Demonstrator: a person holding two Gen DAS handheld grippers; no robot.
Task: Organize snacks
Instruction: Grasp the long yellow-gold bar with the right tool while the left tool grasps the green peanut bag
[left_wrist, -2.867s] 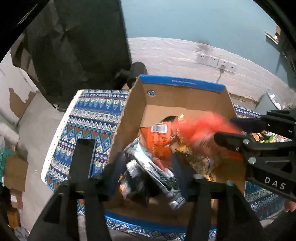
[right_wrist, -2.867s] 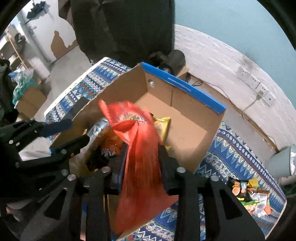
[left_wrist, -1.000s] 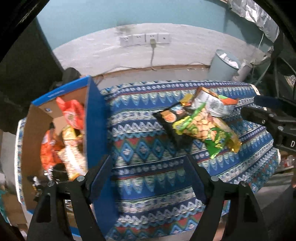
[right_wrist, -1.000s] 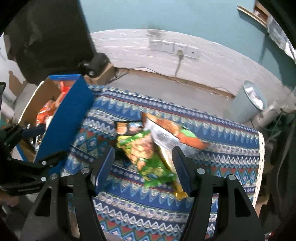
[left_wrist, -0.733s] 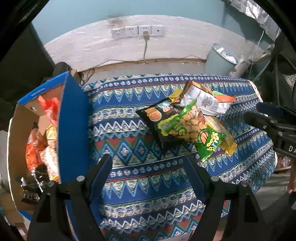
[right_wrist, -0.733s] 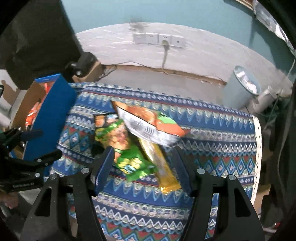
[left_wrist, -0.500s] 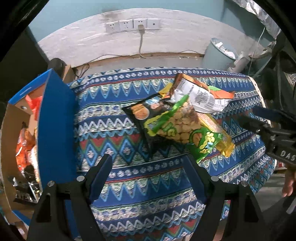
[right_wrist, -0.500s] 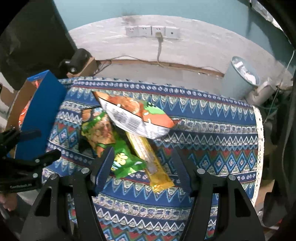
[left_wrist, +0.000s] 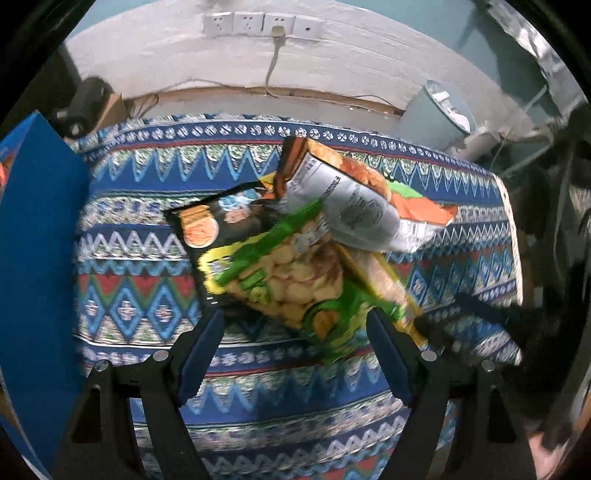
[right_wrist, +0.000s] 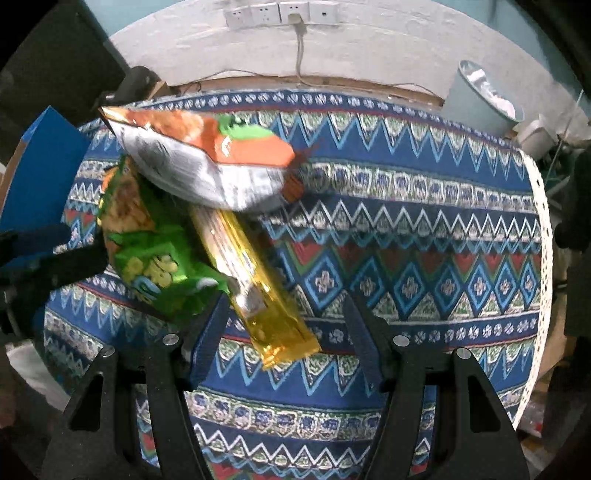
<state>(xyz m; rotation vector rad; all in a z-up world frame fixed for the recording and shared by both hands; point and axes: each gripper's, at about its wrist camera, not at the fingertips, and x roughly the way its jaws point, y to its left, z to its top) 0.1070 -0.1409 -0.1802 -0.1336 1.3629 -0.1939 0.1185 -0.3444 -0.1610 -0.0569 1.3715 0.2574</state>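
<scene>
Four snack packets are left in an overlapping heap on the blue, zigzag-patterned tablecloth (right_wrist: 424, 229), presumably awaiting transfer into the blue-sided cardboard box (left_wrist: 33, 236) seen at the left edge. The left gripper (left_wrist: 295, 334) is held pointing steeply down over the green crinkled bag of round crackers (left_wrist: 288, 284), its jaws spread apart and empty, so that the bag can probably be straddled. The right gripper (right_wrist: 286, 321) is likewise held wide and empty, framing the near end of the long golden foil packet (right_wrist: 258, 280). A puffy silver-and-orange bag (right_wrist: 207, 162) is seen lying across the top of the heap, and a black bag with an orange disc (left_wrist: 218, 225) is partly buried beneath the green one. The wrappers look glossy, thin and slippery.
</scene>
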